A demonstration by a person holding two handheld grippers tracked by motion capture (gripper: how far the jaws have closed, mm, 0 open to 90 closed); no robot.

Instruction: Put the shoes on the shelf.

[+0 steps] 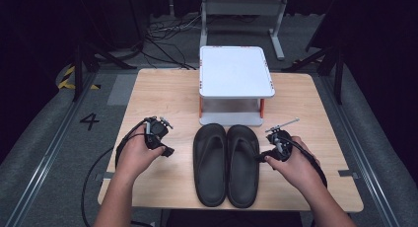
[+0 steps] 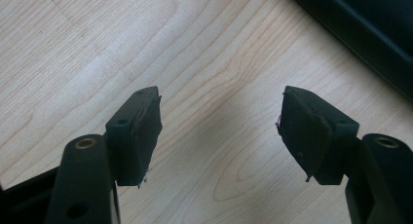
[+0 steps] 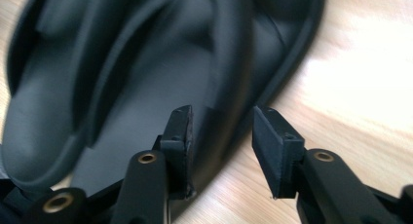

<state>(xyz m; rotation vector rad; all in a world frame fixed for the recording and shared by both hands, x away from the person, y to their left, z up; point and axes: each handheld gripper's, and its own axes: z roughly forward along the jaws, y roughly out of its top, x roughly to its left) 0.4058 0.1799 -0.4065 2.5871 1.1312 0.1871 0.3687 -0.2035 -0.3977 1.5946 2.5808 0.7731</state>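
Right sandal: black, flat on the desk, toe toward 12 o'clock, heel toward 6 o'clock; in the high view it lies just right of centre, its left edge touching its mate.
Right sandal, close up: in the right gripper view its rim runs between the two fingers; the strap and footbed fill the upper left, blurred.
Left sandal: black, same way round, at 9 o'clock of the right sandal, side by side with it.
Right gripper: at 3 o'clock of the right sandal, beside its outer edge, held in the right hand, pointing toward 9 o'clock.
Right gripper fingers: spread apart, one over the sandal's footbed, the other outside the rim over bare wood; the pads do not press on the rim.
Left gripper: at 9 o'clock of the left sandal, near it but apart, held in the left hand.
Left gripper fingers: spread wide over bare wood, nothing between them; a dark edge of a sandal crosses the upper right corner of that view.
Stand: white, flat-topped with a lower shelf and orange posts, at 12 o'clock of the sandals, just beyond their toes.
Desk: pale wood, carrying the sandals, the stand and both grippers.
Floor: grey, with a "4" marked at 9 o'clock of the desk and cables beyond it at 12 o'clock.
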